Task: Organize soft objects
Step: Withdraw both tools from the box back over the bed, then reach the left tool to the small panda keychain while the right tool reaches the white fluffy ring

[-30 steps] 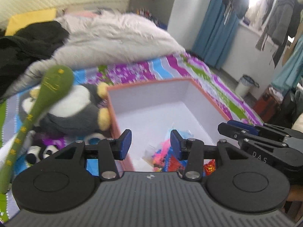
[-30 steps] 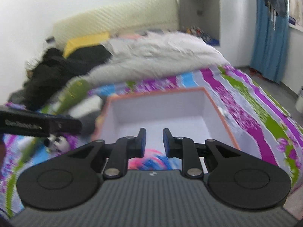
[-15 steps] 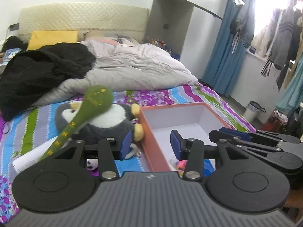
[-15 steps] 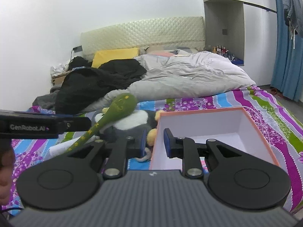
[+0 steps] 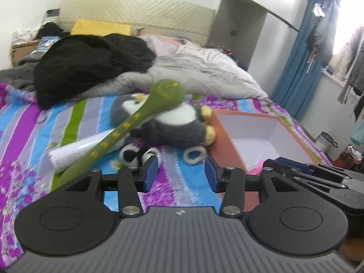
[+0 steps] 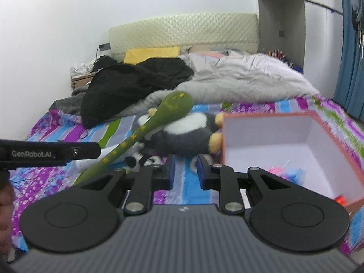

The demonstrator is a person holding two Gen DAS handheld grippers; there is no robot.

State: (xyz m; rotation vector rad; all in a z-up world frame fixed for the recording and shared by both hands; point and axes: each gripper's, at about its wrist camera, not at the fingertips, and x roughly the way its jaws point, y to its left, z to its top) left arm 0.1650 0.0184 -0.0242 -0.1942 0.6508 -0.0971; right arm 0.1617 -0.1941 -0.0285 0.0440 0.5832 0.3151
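A grey and white penguin plush (image 5: 173, 122) (image 6: 182, 136) lies on the striped bedspread, against the left wall of an orange box (image 5: 229, 145) (image 6: 293, 141) with a white inside. A long green plush snake (image 5: 141, 125) (image 6: 147, 132) leans across the penguin. A small black and white plush (image 5: 134, 154) (image 6: 141, 159) lies in front of it. My left gripper (image 5: 181, 175) is open and empty above the bedspread, left of the box. My right gripper (image 6: 183, 170) is open a little and empty, in front of the penguin. Colourful items (image 6: 284, 171) lie in the box.
A white roll (image 5: 79, 147) lies under the snake. A black garment (image 5: 91, 66) and a grey duvet (image 5: 200, 72) are heaped farther up the bed. The headboard (image 6: 182, 34) stands behind. Blue curtains (image 5: 302, 52) and a small bin (image 5: 327, 140) are to the right.
Both grippers have pulled back from over the box and swung left toward the plush toys. The box now sits to the right in both views. Both stay empty.
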